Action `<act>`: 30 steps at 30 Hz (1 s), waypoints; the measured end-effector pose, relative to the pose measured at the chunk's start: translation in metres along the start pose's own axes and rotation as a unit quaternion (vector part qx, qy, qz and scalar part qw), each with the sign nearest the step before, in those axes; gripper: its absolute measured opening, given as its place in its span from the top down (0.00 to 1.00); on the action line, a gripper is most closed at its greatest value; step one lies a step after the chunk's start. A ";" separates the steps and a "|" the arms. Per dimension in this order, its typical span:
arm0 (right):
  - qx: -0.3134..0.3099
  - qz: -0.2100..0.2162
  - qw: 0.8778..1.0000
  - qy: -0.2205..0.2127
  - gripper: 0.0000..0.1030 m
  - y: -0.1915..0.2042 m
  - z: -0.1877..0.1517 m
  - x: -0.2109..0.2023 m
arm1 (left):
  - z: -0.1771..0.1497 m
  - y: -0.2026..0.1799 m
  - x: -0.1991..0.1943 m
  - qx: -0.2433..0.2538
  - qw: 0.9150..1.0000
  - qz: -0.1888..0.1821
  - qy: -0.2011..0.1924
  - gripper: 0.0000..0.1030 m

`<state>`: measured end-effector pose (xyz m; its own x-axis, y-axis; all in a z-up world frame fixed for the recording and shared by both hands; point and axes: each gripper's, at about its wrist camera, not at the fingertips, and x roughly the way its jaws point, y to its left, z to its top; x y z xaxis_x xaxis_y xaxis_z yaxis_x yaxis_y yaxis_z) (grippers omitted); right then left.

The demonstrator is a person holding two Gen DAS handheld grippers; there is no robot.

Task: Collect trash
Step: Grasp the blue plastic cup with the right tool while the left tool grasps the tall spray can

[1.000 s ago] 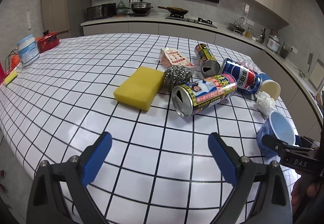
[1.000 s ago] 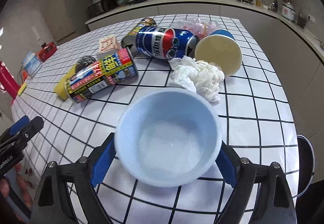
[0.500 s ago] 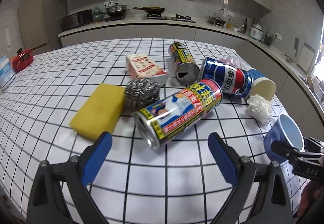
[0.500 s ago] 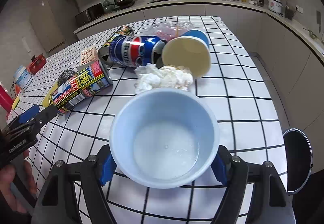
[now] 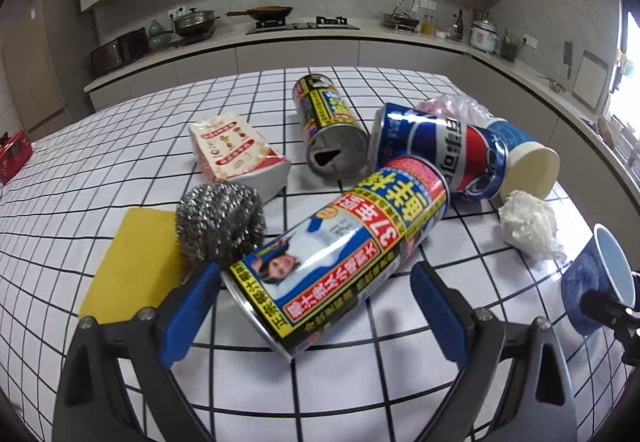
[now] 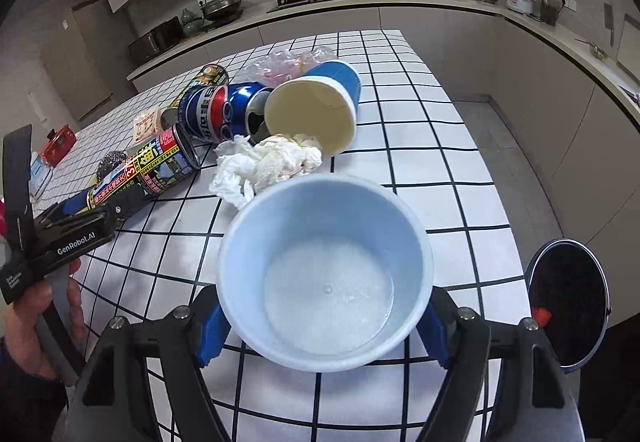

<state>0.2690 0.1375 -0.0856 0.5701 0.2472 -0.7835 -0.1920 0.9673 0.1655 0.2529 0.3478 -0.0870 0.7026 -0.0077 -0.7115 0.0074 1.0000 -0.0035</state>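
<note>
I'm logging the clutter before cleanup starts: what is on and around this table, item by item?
Drink cans: three, printed yellow or blue, lying mid-table.
Paper cup: one, blue, on its side beside the cans.
Crumpled tissue: one, white, before the cup.
Plastic bag: one, clear, behind the cup.
Steel scourer: one, silver.
Sponge: one, yellow.
Tissue pack: one, red-white.
Bin: one, black, on the floor.
Light-blue cup: one, in right gripper.
Left gripper: closing around the near can.

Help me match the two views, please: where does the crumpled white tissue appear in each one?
Left wrist view: the crumpled white tissue lies at the right, just below the mouth of the tipped blue paper cup.
Right wrist view: the tissue lies left of centre, just beyond the light blue bowl.
Shared landmark: the paper cup, which touches the tissue in both.
</note>
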 end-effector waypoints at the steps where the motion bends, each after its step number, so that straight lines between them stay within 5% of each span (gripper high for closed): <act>1: 0.001 -0.002 1.000 -0.001 0.23 -0.001 0.000 0.000 | -0.001 -0.001 -0.001 -0.001 1.000 -0.010 0.004 0.11; 5: 0.010 -0.005 1.000 -0.004 0.23 -0.004 0.003 -0.001 | -0.011 -0.012 -0.014 -0.001 0.998 -0.054 0.015 0.26; 18: 0.007 -0.005 1.000 -0.004 0.23 -0.002 0.003 0.002 | 0.002 -0.029 0.008 0.044 0.998 -0.039 0.023 0.19; 21: 0.009 -0.006 1.000 -0.007 0.23 -0.005 0.004 -0.001 | -0.002 -0.030 0.005 0.040 0.997 -0.063 0.034 0.36; 23: 0.013 -0.005 1.000 -0.009 0.23 -0.008 0.005 -0.003 | -0.006 -0.028 -0.004 0.027 0.996 -0.073 0.032 0.37; 25: 0.017 -0.005 1.000 -0.011 0.23 -0.010 0.006 -0.004 | -0.007 -0.028 -0.009 0.024 0.997 -0.063 0.023 0.36; 30: 0.014 -0.008 1.000 -0.009 0.23 -0.011 0.006 0.000 | 0.005 -0.030 -0.002 0.023 0.999 -0.042 0.012 0.14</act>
<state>0.2760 0.1275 -0.0839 0.5869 0.2321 -0.7756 -0.1606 0.9724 0.1694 0.2543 0.3180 -0.0818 0.6805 -0.0899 -0.7272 0.0984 0.9947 -0.0309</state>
